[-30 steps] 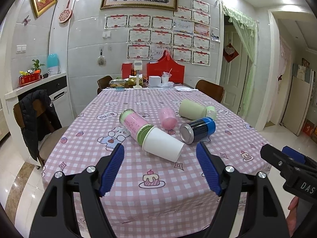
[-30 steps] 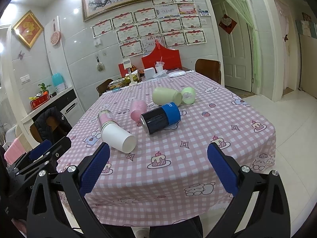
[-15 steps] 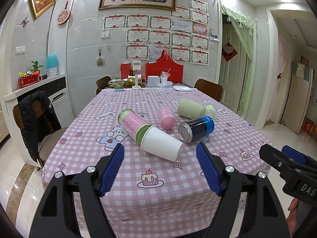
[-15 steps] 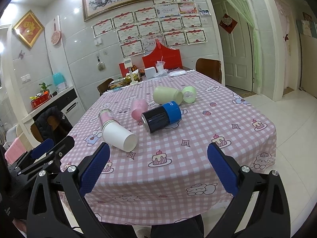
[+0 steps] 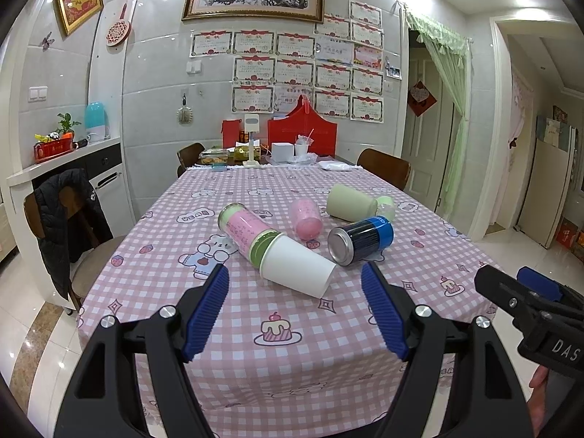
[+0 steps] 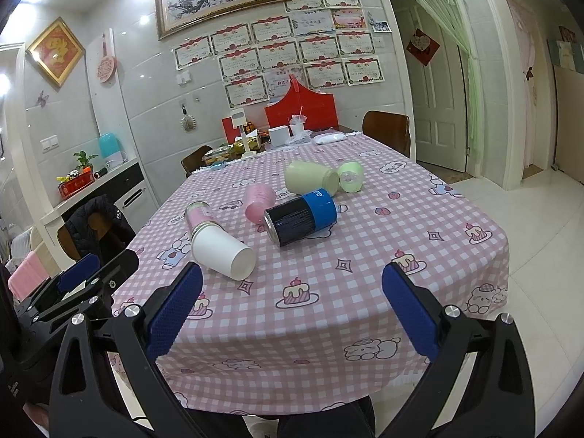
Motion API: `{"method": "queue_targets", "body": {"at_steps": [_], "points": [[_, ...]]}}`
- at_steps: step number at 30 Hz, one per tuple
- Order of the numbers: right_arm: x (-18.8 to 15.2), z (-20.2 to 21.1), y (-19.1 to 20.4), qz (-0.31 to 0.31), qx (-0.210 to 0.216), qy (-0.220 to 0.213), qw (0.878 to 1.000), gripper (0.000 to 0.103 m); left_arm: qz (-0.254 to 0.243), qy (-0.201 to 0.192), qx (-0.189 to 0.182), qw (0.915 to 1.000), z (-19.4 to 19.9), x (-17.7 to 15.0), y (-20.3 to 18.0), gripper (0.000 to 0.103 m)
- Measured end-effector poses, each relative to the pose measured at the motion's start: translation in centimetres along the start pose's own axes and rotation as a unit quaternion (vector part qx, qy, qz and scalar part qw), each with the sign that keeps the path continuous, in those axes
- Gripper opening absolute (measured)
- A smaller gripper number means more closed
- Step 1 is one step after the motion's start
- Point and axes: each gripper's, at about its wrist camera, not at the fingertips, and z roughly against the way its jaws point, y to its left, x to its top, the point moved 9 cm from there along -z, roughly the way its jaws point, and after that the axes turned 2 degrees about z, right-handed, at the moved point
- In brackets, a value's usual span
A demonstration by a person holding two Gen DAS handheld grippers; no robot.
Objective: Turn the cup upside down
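Note:
Several cups lie on their sides on the pink checked tablecloth [image 5: 292,357]. A white paper cup [image 5: 296,265] [image 6: 222,252] is nearest. Behind it lie a pink-and-green bottle [image 5: 248,231] [image 6: 200,215], a pink cup [image 5: 306,218] [image 6: 258,202], a black-and-blue can [image 5: 359,239] [image 6: 301,216], a pale green cup [image 5: 351,202] [image 6: 309,178] and a small green cup [image 5: 386,207] [image 6: 350,176]. My left gripper [image 5: 295,294] is open and empty, short of the white cup. My right gripper [image 6: 292,297] is open and empty above the table's near edge.
Brown chairs stand at the table's left [image 5: 73,233] with a black jacket, and far right [image 5: 383,169]. Red boxes [image 5: 303,135], a white box and food containers crowd the far end. The other gripper shows at right [image 5: 533,310] and at left [image 6: 73,292].
Both grippers have drawn back and up slightly from the table; the cups sit a little lower and smaller in view. The jaws stay open. No cup has moved.

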Motion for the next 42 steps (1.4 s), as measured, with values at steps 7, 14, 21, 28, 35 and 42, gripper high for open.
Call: {"method": "queue_targets", "body": {"at_steps": [7, 14, 21, 28, 35, 42], "points": [[0.1, 0.3, 0.3, 0.002, -0.001, -0.004, 1.000, 0.095, -0.001, -0.003, -0.001, 1.0000, 0.3, -0.1, 0.1, 0.074], [0.2, 0.3, 0.2, 0.003, 0.000, -0.003, 1.000, 0.095, -0.004, -0.006, -0.002, 1.0000, 0.7, -0.2, 0.2, 0.074], [0.3, 0.4, 0.3, 0.006, 0.000, -0.003, 1.000, 0.095, -0.005, -0.008, -0.005, 0.9999, 0.9, -0.1, 0.2, 0.074], [0.2, 0.4, 0.3, 0.005, 0.000, -0.003, 1.000, 0.095, -0.006, -0.007, -0.007, 0.9999, 0.7, -0.1, 0.1, 0.074], [0.3, -0.3, 0.2, 0.005, -0.002, 0.004, 1.000, 0.095, -0.007, -0.003, -0.009, 0.9999, 0.2, -0.1, -0.1, 0.074], [0.0, -1.7, -0.3, 0.000, -0.006, 0.015, 1.000, 0.095, -0.010, 0.011, -0.010, 0.9998, -1.1, -0.4, -0.2, 0.074]]}}
